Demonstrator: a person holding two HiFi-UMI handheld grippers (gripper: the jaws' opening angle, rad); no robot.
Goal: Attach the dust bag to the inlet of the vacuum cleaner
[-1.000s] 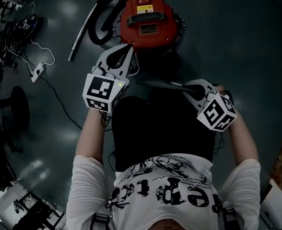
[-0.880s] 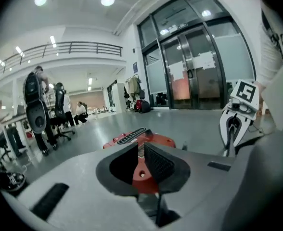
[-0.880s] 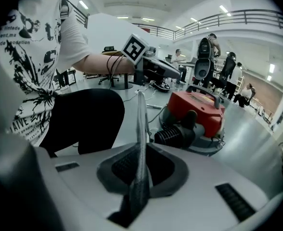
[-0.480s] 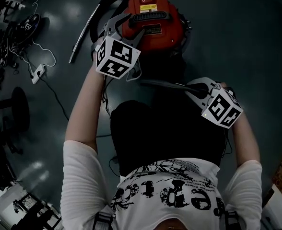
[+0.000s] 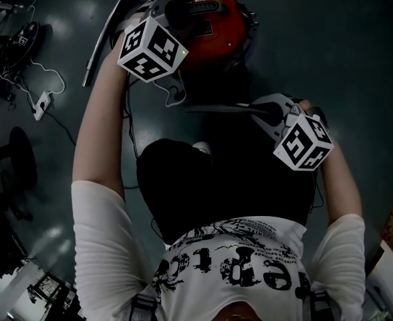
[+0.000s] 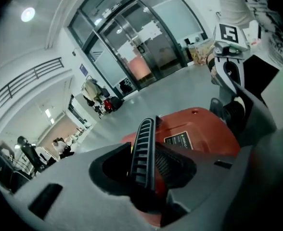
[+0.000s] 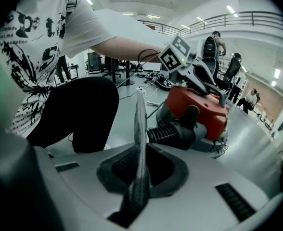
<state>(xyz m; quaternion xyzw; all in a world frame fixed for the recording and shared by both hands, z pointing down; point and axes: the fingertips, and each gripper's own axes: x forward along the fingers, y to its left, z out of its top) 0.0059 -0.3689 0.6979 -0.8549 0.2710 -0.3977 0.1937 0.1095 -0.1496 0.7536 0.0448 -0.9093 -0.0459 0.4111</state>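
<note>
A red vacuum cleaner (image 5: 213, 29) stands on the floor in front of the crouching person. My left gripper (image 5: 178, 7) reaches over its top. The black ribbed carry handle (image 6: 142, 148) stands between the jaws of my left gripper (image 6: 146, 179); they are closing, and a sliver of red still shows beside the handle. My right gripper (image 5: 267, 111) is shut on the dust bag (image 5: 216, 109), a thin dark sheet seen edge-on (image 7: 140, 138) in the right gripper view, held between knee and vacuum. The black ribbed hose stub (image 7: 173, 133) sits low on the vacuum's side, apart from the bag.
A black hose and a metal wand (image 5: 101, 42) lie left of the vacuum. A white power strip (image 5: 41, 102) with its cord and a round stool base (image 5: 19, 159) are on the floor at left. The person's knees (image 5: 216, 186) fill the middle.
My left gripper has travelled forward from beside the bag to the vacuum's top and rolled over, now straddling the handle. The right gripper and the bag have barely shifted.
</note>
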